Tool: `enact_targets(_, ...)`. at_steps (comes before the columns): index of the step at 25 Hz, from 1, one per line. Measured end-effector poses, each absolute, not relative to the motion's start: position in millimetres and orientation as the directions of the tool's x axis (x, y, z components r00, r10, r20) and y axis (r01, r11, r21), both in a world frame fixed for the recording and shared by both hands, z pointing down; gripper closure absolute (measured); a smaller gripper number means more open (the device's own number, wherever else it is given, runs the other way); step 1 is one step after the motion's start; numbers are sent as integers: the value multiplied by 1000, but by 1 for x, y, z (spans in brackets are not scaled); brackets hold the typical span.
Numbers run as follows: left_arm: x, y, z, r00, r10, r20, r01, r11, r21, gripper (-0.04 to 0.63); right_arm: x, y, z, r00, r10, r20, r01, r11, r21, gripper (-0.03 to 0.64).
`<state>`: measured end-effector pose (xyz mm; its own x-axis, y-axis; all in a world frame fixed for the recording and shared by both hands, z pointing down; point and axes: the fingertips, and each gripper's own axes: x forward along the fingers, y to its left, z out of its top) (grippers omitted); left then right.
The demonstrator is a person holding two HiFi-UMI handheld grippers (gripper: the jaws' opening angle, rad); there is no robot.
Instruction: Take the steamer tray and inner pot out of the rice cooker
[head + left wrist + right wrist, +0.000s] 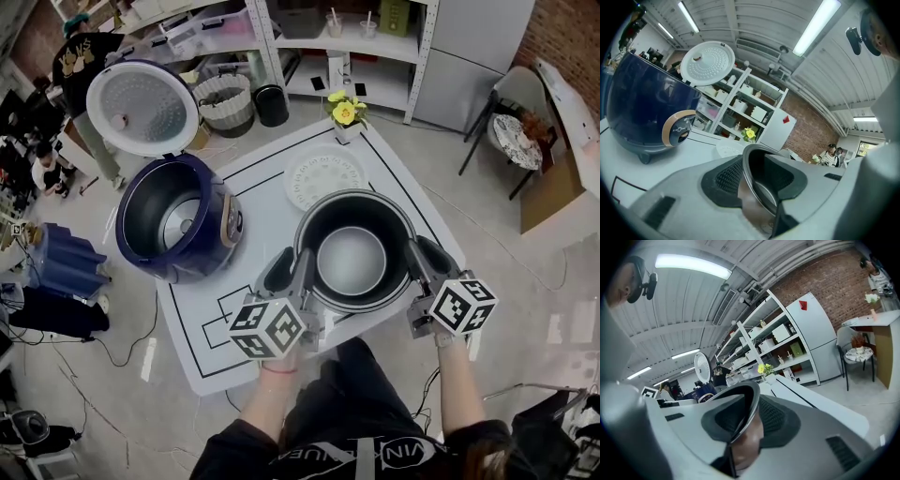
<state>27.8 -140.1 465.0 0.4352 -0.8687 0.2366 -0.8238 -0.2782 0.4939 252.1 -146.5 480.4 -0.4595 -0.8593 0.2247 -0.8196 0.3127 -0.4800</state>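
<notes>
White table [267, 202]: inner pot [353, 258], out of rice cooker [173, 220], rim clamped at 9 o'clock by left gripper [296, 274], 3 o'clock by right gripper [421, 267], seemingly not yet landed; lower level, release together.

1 overhead, 2 rim-level (shared pot [352, 261])

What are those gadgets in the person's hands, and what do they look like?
Two matching tools: the left hand-held gripper and right hand-held gripper are grey, each with two broad jaws lined with black ribbed pads and a white cube of black square markers. The person wears a dark top and a red wristband.
</notes>
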Motion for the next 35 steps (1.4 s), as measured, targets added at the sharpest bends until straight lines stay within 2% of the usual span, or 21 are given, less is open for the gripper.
enact_targets(14,34,-139,475,468,-849,244,-812,-305,497,466,258,-151,489,-438,-859,266,-857,309,-412,525)
enact_targets(19,31,-139,475,491,-847,201,-788,-335,516,479,257,-150,488,-430,-850,303,-889,341,-305,514)
enact_targets(24,27,-141,464,493,-856,159,-803,-377,461,480,254,-150,484,-390,-854,344,-920,375,-113,502)
enact_targets(30,25,-146,444,494,-860,127,-822,-415,391,480,253,-149,464,-411,-862,297,-911,396,-110,503)
enact_targets(35,23,-150,424,488,-868,93,-843,-441,307,497,248,-151,439,-441,-869,225,-897,427,-112,543)
